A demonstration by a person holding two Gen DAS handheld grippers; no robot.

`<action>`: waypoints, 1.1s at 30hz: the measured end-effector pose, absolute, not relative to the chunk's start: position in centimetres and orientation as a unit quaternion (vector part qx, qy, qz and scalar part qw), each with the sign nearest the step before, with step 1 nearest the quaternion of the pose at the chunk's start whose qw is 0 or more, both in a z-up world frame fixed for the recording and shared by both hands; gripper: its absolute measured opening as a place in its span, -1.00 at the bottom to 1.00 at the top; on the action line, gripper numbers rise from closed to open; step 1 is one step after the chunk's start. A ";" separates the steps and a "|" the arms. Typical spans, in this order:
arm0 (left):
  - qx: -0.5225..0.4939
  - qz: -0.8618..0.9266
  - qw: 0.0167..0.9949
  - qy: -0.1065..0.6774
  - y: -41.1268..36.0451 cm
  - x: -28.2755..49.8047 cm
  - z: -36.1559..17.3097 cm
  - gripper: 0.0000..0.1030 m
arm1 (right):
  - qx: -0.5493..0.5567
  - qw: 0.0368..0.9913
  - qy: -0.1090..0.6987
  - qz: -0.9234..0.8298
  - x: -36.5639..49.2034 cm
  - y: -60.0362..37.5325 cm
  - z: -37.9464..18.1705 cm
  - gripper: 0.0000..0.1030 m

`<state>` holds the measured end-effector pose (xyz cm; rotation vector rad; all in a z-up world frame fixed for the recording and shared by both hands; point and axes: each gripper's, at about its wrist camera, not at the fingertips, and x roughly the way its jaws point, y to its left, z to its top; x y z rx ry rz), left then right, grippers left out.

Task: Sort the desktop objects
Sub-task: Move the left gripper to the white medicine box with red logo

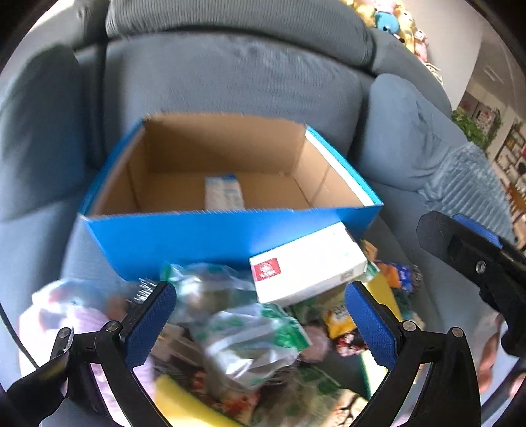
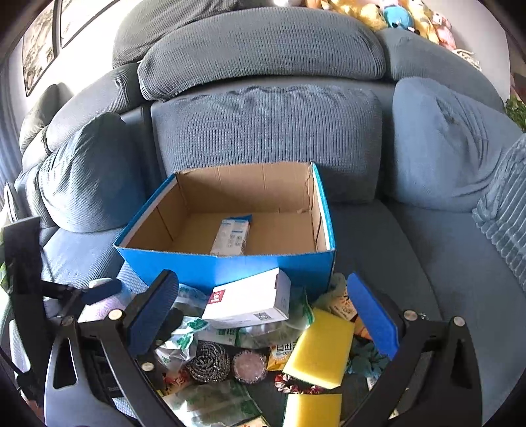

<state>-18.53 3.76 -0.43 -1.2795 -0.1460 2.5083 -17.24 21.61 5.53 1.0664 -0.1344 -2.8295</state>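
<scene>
A blue cardboard box point(image 1: 210, 239) point(image 2: 230, 267) stands open on the sofa seat, with one small white-and-blue carton point(image 1: 223, 192) point(image 2: 231, 236) lying on its floor. In front of it is a pile: a white box with a red logo point(image 1: 309, 262) point(image 2: 250, 300), a clear green-printed packet point(image 1: 250, 335), a yellow sponge point(image 2: 319, 348), a steel scourer point(image 2: 207, 361) and snack packets. My left gripper point(image 1: 259, 290) is open above the packet, its pads wide apart. My right gripper point(image 2: 259, 277) is open over the pile, near the white box.
Grey-blue sofa cushions point(image 2: 266, 124) rise behind the box and at both sides. A second yellow sponge point(image 2: 312, 410) lies nearest the camera. The other tool's black body point(image 1: 470, 259) is on the right in the left wrist view. Soft toys point(image 2: 394, 13) sit on the sofa back.
</scene>
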 end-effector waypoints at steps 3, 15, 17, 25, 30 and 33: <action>-0.460 0.871 0.165 -0.057 4.2 -19.2 -1.2 0.99 | 0.360 0.058 -0.051 -0.930 -17.6 21.9 5.0 0.99; -0.533 0.814 0.201 -0.113 4.9 -22.5 -4.3 0.99 | 0.404 0.057 -0.076 -0.910 -20.2 22.4 2.2 0.99; -0.537 0.815 0.189 -0.105 5.0 -22.7 -4.7 0.99 | 0.411 0.055 -0.080 -0.906 -20.7 22.6 1.7 0.99; -0.546 0.808 0.196 -0.104 4.7 -23.3 -4.4 0.98 | 0.444 0.063 -0.116 -0.886 -22.6 23.0 -0.1 0.99; -0.540 0.802 0.228 -0.113 5.4 -23.3 -4.1 0.98 | 0.446 0.073 -0.142 -0.881 -22.8 23.2 0.1 0.99; -0.541 0.799 0.236 -0.115 5.8 -23.5 -4.2 0.98 | 0.445 0.077 -0.140 -0.881 -22.9 23.3 0.2 0.99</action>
